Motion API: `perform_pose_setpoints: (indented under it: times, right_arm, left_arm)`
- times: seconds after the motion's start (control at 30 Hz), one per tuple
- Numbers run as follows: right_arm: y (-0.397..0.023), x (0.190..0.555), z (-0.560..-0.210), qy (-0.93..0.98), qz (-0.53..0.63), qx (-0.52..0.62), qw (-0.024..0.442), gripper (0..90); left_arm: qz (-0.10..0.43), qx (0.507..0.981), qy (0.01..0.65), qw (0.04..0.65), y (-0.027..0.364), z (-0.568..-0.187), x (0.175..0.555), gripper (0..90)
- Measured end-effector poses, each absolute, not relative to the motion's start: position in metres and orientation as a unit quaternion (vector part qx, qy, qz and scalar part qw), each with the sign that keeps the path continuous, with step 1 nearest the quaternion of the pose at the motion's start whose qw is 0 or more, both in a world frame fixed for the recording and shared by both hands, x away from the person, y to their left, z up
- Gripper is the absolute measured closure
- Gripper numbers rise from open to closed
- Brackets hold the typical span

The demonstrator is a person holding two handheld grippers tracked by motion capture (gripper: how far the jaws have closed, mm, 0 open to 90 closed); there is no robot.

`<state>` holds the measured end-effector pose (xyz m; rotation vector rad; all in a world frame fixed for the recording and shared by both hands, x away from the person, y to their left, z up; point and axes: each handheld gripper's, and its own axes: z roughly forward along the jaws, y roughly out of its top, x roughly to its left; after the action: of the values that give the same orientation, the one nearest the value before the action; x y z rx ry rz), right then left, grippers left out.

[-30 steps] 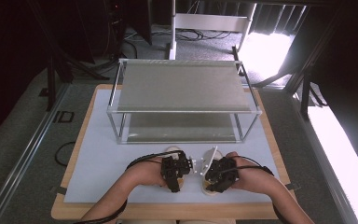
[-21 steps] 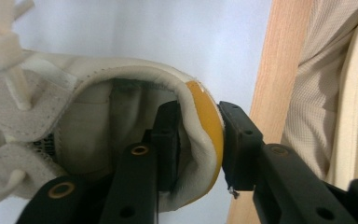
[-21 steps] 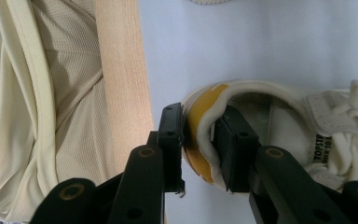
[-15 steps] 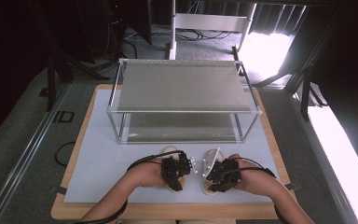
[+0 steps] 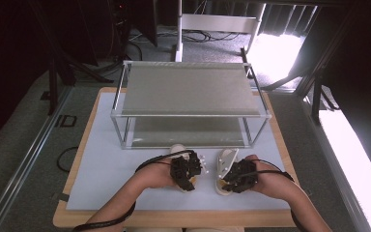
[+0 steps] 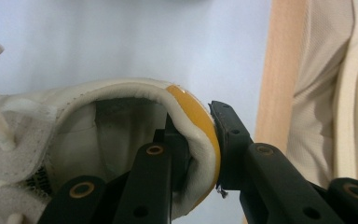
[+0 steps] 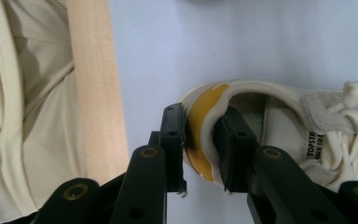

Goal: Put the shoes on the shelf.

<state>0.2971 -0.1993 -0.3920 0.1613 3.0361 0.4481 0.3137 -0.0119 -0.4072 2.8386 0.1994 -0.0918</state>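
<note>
On white mat [image 5: 125, 169] before the two-tier metal rack [image 5: 188, 104]: two cream shoes, left shoe [image 6: 121, 140] and right shoe [image 7: 279, 126], side by side. Left gripper [image 6: 200, 149] just clamped on left shoe's yellow heel tab, one jaw inside the collar, one outside. Right gripper [image 7: 200, 149] clamped likewise on right shoe's heel.

At the bottom centre of the frame, the right hand-held gripper [image 7: 199, 144] clamps its two black jaws on the heel of a cream shoe [image 7: 279, 126], one jaw outside on the yellow heel patch [image 7: 200, 116], the other inside the collar. The jaws have just been closing onto that heel. The shoe runs off to the right, its white laces [image 7: 354, 116] at the right edge. It lies on a pale blue worktop [image 7: 214, 46]. A wooden edge strip [image 7: 93, 84] runs down the left, with cream fabric [image 7: 23, 93] beyond it.
</note>
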Motion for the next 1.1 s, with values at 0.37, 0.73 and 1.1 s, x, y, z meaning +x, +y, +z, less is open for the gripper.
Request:
perform_pose_setpoints:
  times: [0.37,0.73,1.1]
  right_arm:
    - [-0.207,0.323,-0.381,0.983,0.161,0.063,0.061,73.8]
    - [-0.209,0.355,-0.38,0.979,0.168,0.076,0.08,73.6]
    - [-0.206,0.382,-0.388,0.977,0.172,0.073,0.103,73.3]
  left_arm:
    - [-0.012,0.984,0.053,0.17,-0.025,-0.394,0.343,77.6]
    - [0.027,0.974,-0.022,0.222,-0.036,-0.401,0.369,77.5]
    - [0.063,0.964,-0.047,0.255,-0.04,-0.41,0.4,76.9]
